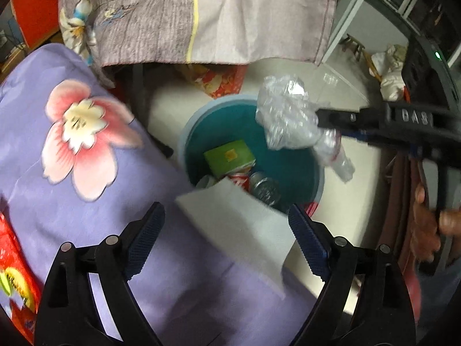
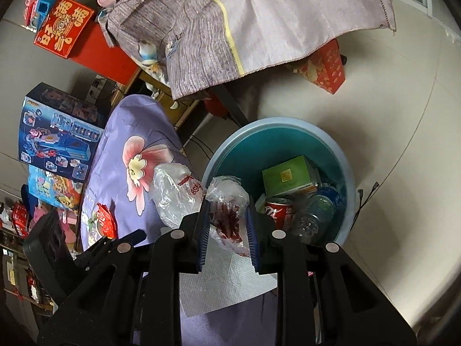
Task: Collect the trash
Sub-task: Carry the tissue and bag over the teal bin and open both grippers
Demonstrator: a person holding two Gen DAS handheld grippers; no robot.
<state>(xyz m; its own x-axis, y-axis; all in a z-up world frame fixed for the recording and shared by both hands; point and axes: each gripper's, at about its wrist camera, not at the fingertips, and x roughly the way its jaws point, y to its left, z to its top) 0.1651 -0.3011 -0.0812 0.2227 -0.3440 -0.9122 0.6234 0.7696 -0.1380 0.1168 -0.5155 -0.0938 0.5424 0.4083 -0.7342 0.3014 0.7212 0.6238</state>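
Note:
A teal bin point(image 1: 288, 155) point(image 2: 288, 122) stands on the floor and holds a green box point(image 1: 229, 155) point(image 2: 286, 176), a red cola can point(image 2: 278, 210) and a clear bottle point(image 2: 311, 216). My right gripper point(image 2: 228, 201) point(image 1: 319, 115) is shut on a crumpled clear plastic bag point(image 2: 227, 196) point(image 1: 285, 115), held above the bin's rim. My left gripper point(image 1: 225, 206) is open wide. A white paper towel point(image 1: 245, 225) point(image 2: 227, 276) lies loose and blurred below its fingers at the bin's near edge, touching neither pad.
A purple flowered cloth point(image 1: 72, 144) point(image 2: 138, 167) covers the surface left of the bin. A grey-pink cloth point(image 1: 201, 14) hangs over a table behind it, with a red box point(image 2: 325, 69) underneath. Toy boxes point(image 2: 57, 127) stand at the left. A hand point(image 1: 426, 225) holds the right gripper.

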